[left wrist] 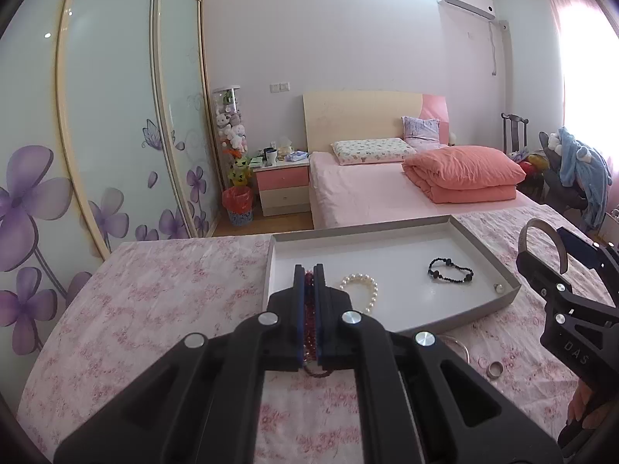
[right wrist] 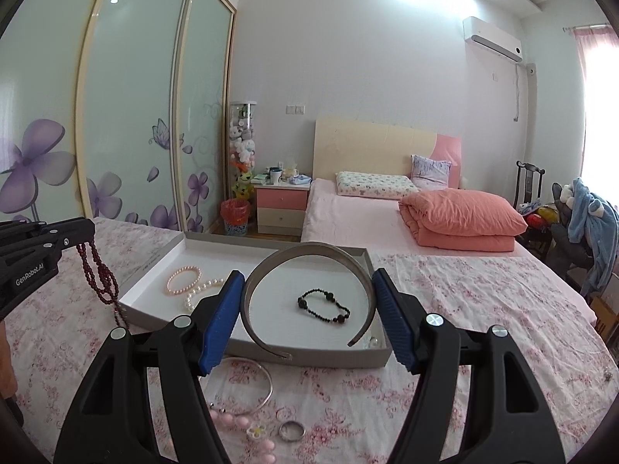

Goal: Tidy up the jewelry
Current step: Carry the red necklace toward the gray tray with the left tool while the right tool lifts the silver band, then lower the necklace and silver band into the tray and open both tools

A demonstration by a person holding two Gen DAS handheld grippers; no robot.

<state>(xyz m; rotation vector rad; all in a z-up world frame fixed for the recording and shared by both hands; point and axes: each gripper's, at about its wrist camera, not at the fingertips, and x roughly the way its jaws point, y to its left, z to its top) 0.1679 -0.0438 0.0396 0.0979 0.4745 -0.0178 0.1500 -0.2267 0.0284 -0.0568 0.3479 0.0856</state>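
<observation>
My left gripper is shut on a dark red bead necklace, which hangs from it in the right wrist view just left of the tray. My right gripper is shut on a grey metal cuff bangle held across its wide jaws, above the tray's near edge; the bangle also shows in the left wrist view. The shallow white tray holds a pink pearl bracelet, a white pearl bracelet and a black bead bracelet.
On the floral cloth in front of the tray lie a thin silver bangle, a silver ring and a pink bead string with a flower charm. A small pearl earring sits in the tray's corner. A bed stands behind.
</observation>
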